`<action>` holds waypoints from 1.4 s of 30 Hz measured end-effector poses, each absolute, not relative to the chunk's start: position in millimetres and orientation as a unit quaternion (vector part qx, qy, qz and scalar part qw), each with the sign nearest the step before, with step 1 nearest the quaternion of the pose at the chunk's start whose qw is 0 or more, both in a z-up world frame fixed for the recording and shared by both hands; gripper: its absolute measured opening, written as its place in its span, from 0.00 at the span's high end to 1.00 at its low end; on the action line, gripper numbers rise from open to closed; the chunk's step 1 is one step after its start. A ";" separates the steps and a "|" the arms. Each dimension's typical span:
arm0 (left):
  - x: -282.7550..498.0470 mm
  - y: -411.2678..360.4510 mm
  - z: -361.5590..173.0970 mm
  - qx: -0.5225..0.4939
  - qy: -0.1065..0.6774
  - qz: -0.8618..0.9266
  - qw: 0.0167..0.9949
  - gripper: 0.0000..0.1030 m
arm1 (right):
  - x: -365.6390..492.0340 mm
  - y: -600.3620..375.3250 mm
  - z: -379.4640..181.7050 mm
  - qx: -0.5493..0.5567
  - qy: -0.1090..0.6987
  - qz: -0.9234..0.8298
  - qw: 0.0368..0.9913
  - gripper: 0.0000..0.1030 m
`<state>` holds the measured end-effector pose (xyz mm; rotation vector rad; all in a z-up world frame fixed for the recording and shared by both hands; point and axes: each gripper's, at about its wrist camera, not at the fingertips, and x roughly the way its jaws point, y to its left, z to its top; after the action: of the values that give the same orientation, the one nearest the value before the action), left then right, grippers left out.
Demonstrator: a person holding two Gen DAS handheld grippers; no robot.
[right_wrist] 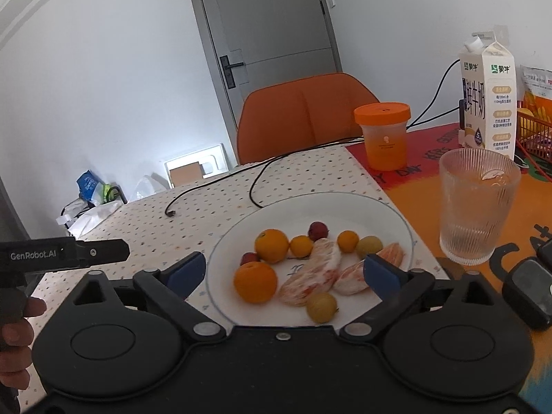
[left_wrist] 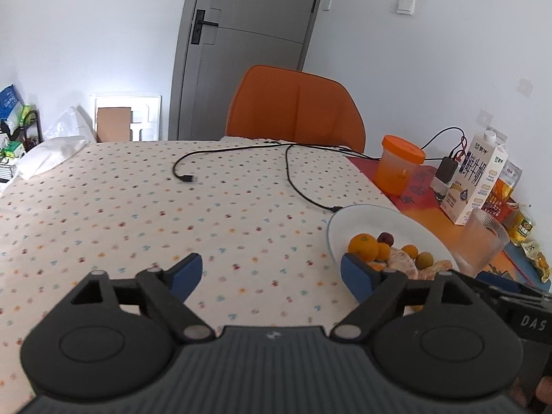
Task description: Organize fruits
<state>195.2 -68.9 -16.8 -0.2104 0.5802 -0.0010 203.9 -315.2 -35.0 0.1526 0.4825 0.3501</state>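
A white plate (right_wrist: 345, 203) holds mixed fruit: two oranges (right_wrist: 256, 282), small kumquats (right_wrist: 301, 246), red fruits (right_wrist: 317, 230), yellow-green round fruits (right_wrist: 321, 307) and peeled pomelo segments (right_wrist: 312, 281). My right gripper (right_wrist: 284, 272) is open and empty, its jaws spread just above the plate's near half. My left gripper (left_wrist: 272, 272) is open and empty over the dotted tablecloth, left of the plate (left_wrist: 372, 217); its right fingertip overlaps the plate's near edge in view.
A ribbed glass (right_wrist: 477, 207) stands right of the plate. An orange-lidded cup (right_wrist: 383, 134) and a milk carton (right_wrist: 488, 96) stand behind it. Black cables (left_wrist: 293, 176) lie across the table. An orange chair (left_wrist: 296, 107) is at the far edge.
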 end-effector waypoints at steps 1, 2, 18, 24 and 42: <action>191.3 -66.6 -16.7 -0.101 0.287 0.002 0.953 0.11 | 201.0 -313.6 -34.3 0.075 0.237 0.174 0.953 0.00; 187.6 -64.8 -16.6 -0.099 0.287 0.004 0.953 0.09 | 197.8 -311.9 -33.4 0.075 0.236 0.177 0.953 0.00; 126.7 -41.5 -13.1 -0.077 0.283 0.036 0.955 0.05 | 156.7 -290.7 -26.8 0.072 0.241 0.198 0.947 0.00; 104.7 -41.1 -9.1 -0.061 0.280 0.036 0.957 0.02 | 139.3 -288.9 -20.3 0.073 0.237 0.205 0.947 0.00; 35.7 -32.8 13.3 -0.046 0.258 0.053 0.964 0.00 | 85.4 -283.5 5.2 0.058 0.225 0.238 0.943 0.00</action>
<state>35.7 -32.8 13.3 -0.0930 0.5219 0.1074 85.4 -283.5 5.2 0.1181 0.4586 0.4855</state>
